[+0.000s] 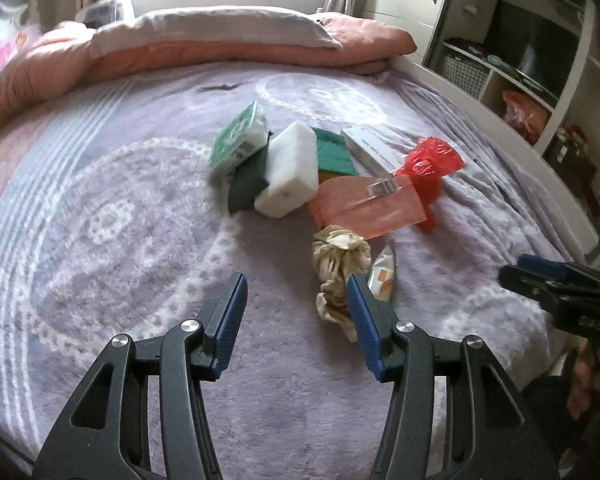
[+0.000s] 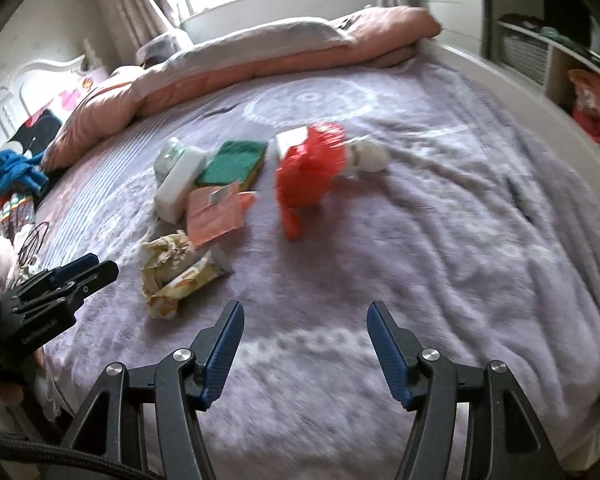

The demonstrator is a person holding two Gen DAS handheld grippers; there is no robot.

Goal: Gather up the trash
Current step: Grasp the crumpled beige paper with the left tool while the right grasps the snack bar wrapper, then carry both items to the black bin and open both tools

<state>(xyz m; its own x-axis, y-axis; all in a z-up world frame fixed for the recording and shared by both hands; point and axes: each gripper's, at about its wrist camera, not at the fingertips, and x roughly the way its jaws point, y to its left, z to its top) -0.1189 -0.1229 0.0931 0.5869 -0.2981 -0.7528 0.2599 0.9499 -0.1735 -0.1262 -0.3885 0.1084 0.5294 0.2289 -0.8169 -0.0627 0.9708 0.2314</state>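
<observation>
A heap of trash lies on the purple blanket [image 1: 139, 240]: a crumpled beige paper [image 1: 340, 272], an orange-white wrapper [image 1: 384, 276], a pink pouch [image 1: 366, 208], a red plastic bag [image 1: 428, 172], a white foam block [image 1: 289, 174], a green scouring sponge [image 1: 334, 152], a green tissue pack [image 1: 239, 138] and a white box [image 1: 374, 148]. My left gripper [image 1: 297, 284] is open and empty, its right finger just in front of the crumpled paper. My right gripper [image 2: 306, 312] is open over bare blanket, short of the red bag [image 2: 312, 168] and right of the paper [image 2: 165, 256].
A folded pink quilt [image 1: 219, 52] and a pillow [image 1: 219, 28] lie along the far side under the window. White shelves [image 1: 520, 80] stand past the bed's right edge. Clothes [image 2: 11, 172] lie at the left. Each gripper shows in the other's view [image 1: 540, 276] [image 2: 83, 272].
</observation>
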